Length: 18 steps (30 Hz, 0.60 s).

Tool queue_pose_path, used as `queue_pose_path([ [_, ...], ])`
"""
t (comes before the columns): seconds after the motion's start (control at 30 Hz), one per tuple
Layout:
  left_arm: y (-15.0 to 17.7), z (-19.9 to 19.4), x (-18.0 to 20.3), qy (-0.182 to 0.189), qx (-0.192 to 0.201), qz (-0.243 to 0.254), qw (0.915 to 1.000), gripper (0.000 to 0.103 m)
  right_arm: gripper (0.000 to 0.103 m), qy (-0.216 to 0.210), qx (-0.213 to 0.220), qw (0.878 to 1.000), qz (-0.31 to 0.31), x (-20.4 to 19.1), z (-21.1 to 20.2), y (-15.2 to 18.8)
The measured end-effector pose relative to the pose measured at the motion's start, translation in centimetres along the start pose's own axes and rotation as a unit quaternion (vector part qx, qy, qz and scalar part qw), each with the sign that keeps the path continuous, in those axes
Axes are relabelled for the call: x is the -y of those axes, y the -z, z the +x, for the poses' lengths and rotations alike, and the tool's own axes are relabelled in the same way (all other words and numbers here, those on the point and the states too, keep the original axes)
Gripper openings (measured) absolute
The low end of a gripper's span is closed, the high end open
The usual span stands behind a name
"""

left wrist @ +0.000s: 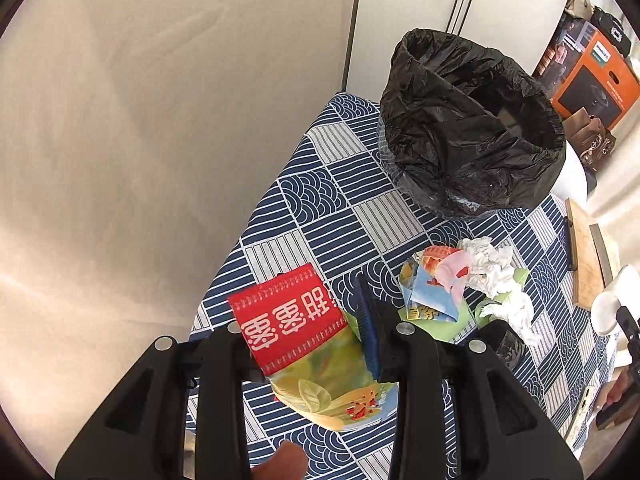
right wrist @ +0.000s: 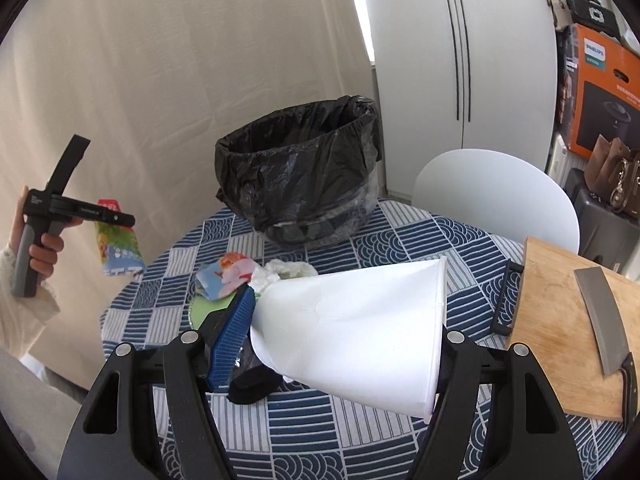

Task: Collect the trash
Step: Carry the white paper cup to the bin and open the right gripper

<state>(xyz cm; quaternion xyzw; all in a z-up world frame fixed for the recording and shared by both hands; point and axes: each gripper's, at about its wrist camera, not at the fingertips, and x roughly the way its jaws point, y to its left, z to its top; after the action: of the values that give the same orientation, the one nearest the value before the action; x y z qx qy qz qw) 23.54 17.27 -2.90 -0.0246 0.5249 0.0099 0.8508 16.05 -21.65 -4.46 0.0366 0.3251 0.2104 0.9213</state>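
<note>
Left tool (left wrist: 312,344) clamped on red-and-green snack wrapper (left wrist: 304,344), held up off the surface (left wrist: 340,184), near edge side; reads as lifted for carry to the bin, not yet over it. Wrapper glossy, creased, red band with white characters on top, green leaf print below, blue tail hanging loose in right wrist view; light and floppy, likely to flutter or slip if grip loosens. Right tool (right wrist: 340,344) closed on white paper cup (right wrist: 352,328), cup lying sideways between blue-padded fingers (right wrist: 236,332), wide mouth toward the camera's right, wall dented inward under the squeeze; thin paper, so grip probably deforms rather than holds firm. Black scrap (right wrist: 252,388) just under the cup, identity unclear. Mid-surface: remaining trash pile (left wrist: 468,284), crumpled white tissues on top of colourful plastic wrappers and a green sheet, all touching, loosely heaped; still to collect. Right of pile: wooden cutting board (right wrist: 560,336) with cleaver (right wrist: 604,320) lying flat on it, not trash by the look, worth keeping the right tool clear of the blade. Far end of surface: bin with black liner (left wrist: 472,128), liner folded over rim, mouth open and unobstructed, placed within reach of both tools so drops need only a short forward move. Beyond: white chair (right wrist: 500,200), white cabinet, orange box.
</note>
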Motion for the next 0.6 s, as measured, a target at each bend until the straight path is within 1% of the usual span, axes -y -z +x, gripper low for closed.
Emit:
queue_pose_path([
  [0.1, -1.5, -0.8, 0.1, -0.003, 0.015, 0.019, 0.9997, 0.035, 0.065, -0.012, 0.018, 1.0, 0.005, -0.2, -0.2, -1.6],
  [0.2, -3.4, -1.5, -0.2, 0.015, 0.026, 0.024, 0.9993, 0.035, 0.065, -0.016, 0.038, 0.999, -0.001, -0.9, -0.5, -3.3],
  [0.33, -5.8, -2.3, 0.1, 0.008, 0.038, 0.047, 0.9981, 0.035, 0.065, -0.017, 0.065, 0.998, -0.012, -1.6, -0.8, -5.6],
  [0.4, -6.9, -2.7, 0.7, 0.013, 0.044, 0.057, 0.9973, 0.035, 0.065, -0.019, 0.074, 0.997, -0.015, -1.9, -0.6, -6.8],
  [0.5, -8.5, -3.4, 1.7, 0.015, 0.053, 0.073, 0.9958, 0.035, 0.065, -0.032, 0.09, 0.995, -0.016, -2.3, -0.4, -8.4],
  [0.6, -10.2, -4.2, 2.7, 0.025, 0.069, 0.087, 0.9935, 0.035, 0.065, -0.043, 0.105, 0.993, -0.018, -2.7, -0.1, -10.0],
])
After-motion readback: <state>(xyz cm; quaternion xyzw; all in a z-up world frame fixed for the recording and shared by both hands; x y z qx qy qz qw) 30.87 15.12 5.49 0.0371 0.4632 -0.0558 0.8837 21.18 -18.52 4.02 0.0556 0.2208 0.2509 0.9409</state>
